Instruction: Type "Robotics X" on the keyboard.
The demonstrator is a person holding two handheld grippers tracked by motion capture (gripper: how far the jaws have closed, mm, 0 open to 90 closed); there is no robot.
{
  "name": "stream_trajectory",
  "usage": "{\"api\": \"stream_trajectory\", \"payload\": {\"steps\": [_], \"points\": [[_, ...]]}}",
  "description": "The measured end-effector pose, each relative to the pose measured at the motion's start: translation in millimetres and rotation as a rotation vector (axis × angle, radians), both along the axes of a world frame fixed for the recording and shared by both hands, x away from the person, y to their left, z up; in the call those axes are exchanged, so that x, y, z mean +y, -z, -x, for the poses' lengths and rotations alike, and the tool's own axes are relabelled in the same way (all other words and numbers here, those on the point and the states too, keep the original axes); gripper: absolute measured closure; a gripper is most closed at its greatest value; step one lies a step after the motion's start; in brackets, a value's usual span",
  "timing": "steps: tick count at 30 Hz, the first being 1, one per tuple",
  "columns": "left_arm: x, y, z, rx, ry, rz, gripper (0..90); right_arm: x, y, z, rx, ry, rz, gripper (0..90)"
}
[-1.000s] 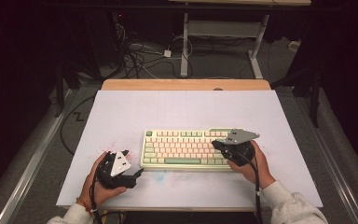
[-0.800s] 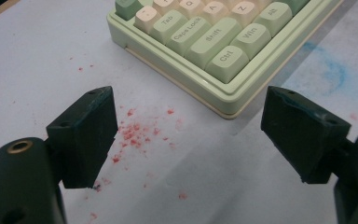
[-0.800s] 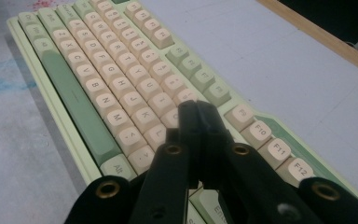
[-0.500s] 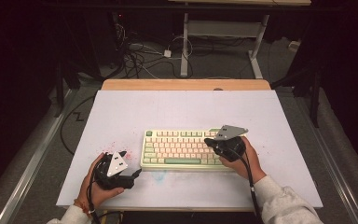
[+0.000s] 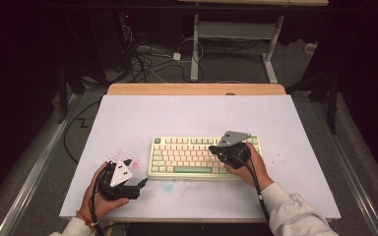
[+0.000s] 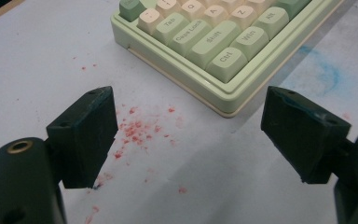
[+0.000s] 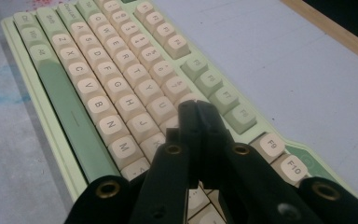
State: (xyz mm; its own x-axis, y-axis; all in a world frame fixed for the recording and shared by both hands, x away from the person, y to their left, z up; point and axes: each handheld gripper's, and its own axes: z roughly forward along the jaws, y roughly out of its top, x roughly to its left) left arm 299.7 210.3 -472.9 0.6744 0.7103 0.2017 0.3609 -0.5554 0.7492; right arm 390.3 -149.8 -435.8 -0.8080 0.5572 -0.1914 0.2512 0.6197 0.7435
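Note:
A green and cream keyboard lies on the white table top, towards the front. My right gripper hovers over the keyboard's right half, its jaws shut together with nothing between them; in the right gripper view its tips point at the upper key rows of the keyboard. My left gripper rests low on the table, left of the keyboard's front left corner, jaws wide open and empty.
Red speckles and a faint blue smear mark the table surface near the keyboard. A wooden edge runs along the table's far side. Cables and a desk frame are on the floor beyond.
My right gripper has slid leftward over the keyboard, from its right end towards the middle keys. The left gripper has stayed where it was.

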Motion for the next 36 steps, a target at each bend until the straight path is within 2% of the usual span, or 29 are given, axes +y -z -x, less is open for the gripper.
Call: {"api": "stream_trajectory", "payload": {"steps": [11,19,24,25,27,28,30,36], "points": [[-3.1,0.3,-0.7,0.006,0.016,-0.007,17.3,2.1,10.9,-6.7,0.025,0.03,0.029,90.0],[-4.0,1.0,-1.4,0.018,0.026,-0.008,17.3,3.8,13.4,-8.8,0.021,0.033,0.034,90.0],[-3.3,0.4,-1.6,0.009,0.029,-0.018,17.3,5.3,14.1,-8.2,0.01,0.03,0.036,90.0],[-3.6,0.5,-1.0,0.02,0.029,-0.012,17.4,7.0,17.0,-9.1,0.019,0.044,0.084,90.0],[-4.0,0.0,-1.2,0.012,0.038,-0.015,17.4,7.3,18.4,-9.4,0.032,0.043,0.076,90.0],[-4.2,-0.1,-1.1,0.011,0.038,-0.017,17.4,7.4,18.0,-8.9,0.027,0.036,0.082,90.0],[-4.5,0.6,-0.8,0.023,0.034,-0.013,17.3,6.4,16.2,-7.4,0.025,0.025,0.054,90.0],[-3.8,0.4,-1.1,0.022,0.029,-0.01,17.3,2.7,9.4,-4.1,0.0,0.032,0.028,90.0]]}}
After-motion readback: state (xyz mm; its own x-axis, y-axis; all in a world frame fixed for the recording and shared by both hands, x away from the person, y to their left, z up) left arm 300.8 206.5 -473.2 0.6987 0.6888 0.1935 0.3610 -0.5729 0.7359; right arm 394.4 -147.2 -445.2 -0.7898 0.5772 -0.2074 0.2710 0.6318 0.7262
